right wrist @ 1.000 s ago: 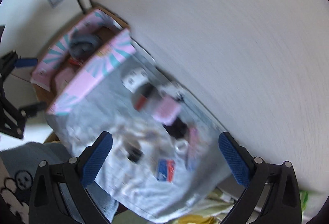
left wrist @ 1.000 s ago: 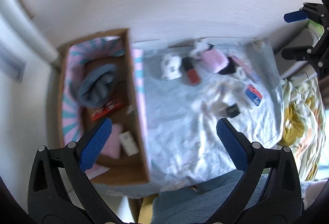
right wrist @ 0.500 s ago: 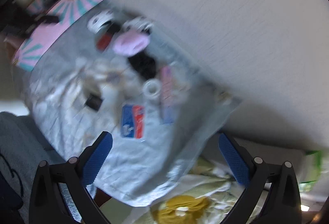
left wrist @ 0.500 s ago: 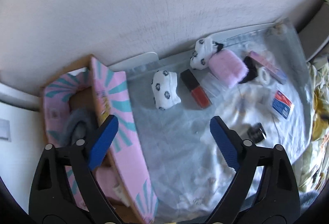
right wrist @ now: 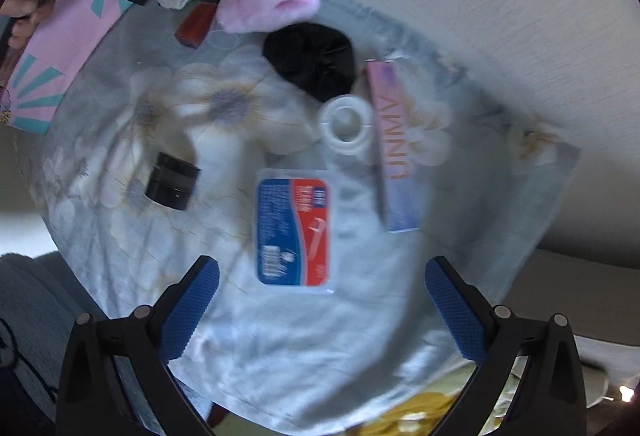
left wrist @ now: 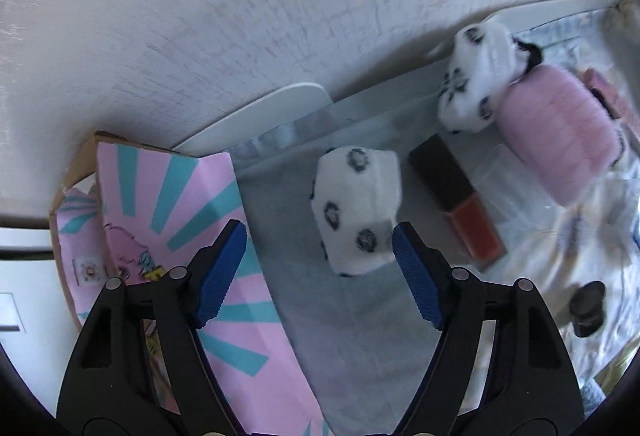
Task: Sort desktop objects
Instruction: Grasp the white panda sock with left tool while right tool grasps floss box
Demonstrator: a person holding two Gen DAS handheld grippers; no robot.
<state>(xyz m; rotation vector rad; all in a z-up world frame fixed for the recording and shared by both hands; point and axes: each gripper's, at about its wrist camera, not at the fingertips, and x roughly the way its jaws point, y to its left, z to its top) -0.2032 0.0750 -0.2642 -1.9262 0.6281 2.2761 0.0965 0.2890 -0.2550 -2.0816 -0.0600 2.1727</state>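
Observation:
A rolled white sock with dark spots (left wrist: 356, 212) lies on the flowered cloth (left wrist: 360, 336) beside the pink box. My left gripper (left wrist: 320, 256) points down over it with its jaws closing. The sock's near end is partly between the pads; the right pad (left wrist: 416, 272) is almost at its edge and the left pad stands well clear. My right gripper (right wrist: 322, 276) hangs wide open just below a blue and red flat pack (right wrist: 294, 232), with nothing between its fingers. A second spotted sock (left wrist: 476, 76) and a fluffy pink roll (left wrist: 560, 140) lie further back.
A pink cardboard box with teal rays (left wrist: 168, 220) stands at the cloth's left edge. On the cloth lie a dark red tube (left wrist: 460, 204), a black scrunchie (right wrist: 312, 56), a clear tape ring (right wrist: 346, 124), a long pink-blue carton (right wrist: 394, 148) and a small black jar (right wrist: 172, 182). The wall is close behind.
Both grippers have come down close to the cloth. The left one swung from over the box to the spotted sock and its jaws narrowed. The right one shifted over the blue and red pack.

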